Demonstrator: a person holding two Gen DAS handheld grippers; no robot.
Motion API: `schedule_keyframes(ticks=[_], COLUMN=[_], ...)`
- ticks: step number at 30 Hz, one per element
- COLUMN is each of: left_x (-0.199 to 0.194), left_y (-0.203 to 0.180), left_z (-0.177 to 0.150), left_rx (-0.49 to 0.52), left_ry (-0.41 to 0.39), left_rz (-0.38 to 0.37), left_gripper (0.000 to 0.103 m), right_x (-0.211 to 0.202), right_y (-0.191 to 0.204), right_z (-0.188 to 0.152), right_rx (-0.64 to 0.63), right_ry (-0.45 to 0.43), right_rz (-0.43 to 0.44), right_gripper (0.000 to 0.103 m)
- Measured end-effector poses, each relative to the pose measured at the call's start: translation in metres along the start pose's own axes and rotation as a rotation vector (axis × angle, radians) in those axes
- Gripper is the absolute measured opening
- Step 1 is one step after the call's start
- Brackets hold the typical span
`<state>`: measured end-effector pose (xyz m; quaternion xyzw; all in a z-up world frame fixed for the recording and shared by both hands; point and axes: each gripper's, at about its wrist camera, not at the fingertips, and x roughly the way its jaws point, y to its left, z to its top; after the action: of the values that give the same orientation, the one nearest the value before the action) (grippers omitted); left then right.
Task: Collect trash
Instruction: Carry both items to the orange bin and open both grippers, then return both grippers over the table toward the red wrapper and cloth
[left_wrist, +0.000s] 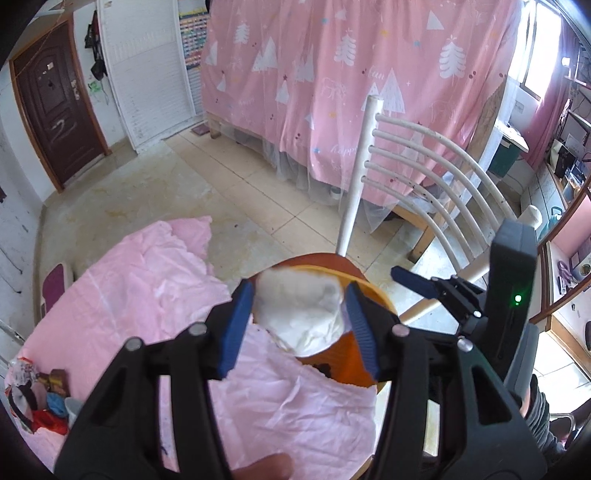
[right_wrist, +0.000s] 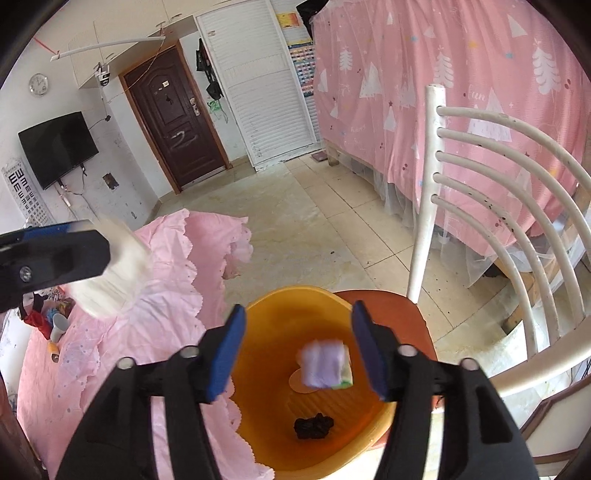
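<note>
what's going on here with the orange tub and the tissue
A person is collecting trash with two hand-held tongs. The right tongs stand open over the orange basin on the chair seat, with a small purple-and-white packet blurred between their fingers above the basin floor, and a dark scrap already inside. The left tongs grip a white tissue wad, close to the basin.

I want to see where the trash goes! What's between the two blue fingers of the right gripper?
In the right wrist view, the right gripper stands open over the orange basin. Between its fingers a small purple-white packet, blurred, shows untouched by either pad.
</note>
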<state>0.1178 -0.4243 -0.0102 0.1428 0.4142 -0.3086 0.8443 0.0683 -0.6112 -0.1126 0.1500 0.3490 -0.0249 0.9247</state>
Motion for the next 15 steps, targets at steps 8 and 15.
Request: schedule_keyframes(ticks=[8, 15], left_x=[-0.004, -0.031], left_y=[0.006, 0.024], left_z=[-0.002, -0.007], left_rx=[-0.009, -0.028], left_ry=[-0.001, -0.047], left_rz=[-0.015, -0.016], left_gripper=[0.057, 0.057], right_x=[-0.005, -0.014], right_y=[-0.003, 0.026], right_z=[-0.001, 0.009], right_rx=[0.014, -0.024], right_ry=[-0.004, -0.013], right_rz=[-0.017, -0.006], right_gripper=[0.053, 0.053])
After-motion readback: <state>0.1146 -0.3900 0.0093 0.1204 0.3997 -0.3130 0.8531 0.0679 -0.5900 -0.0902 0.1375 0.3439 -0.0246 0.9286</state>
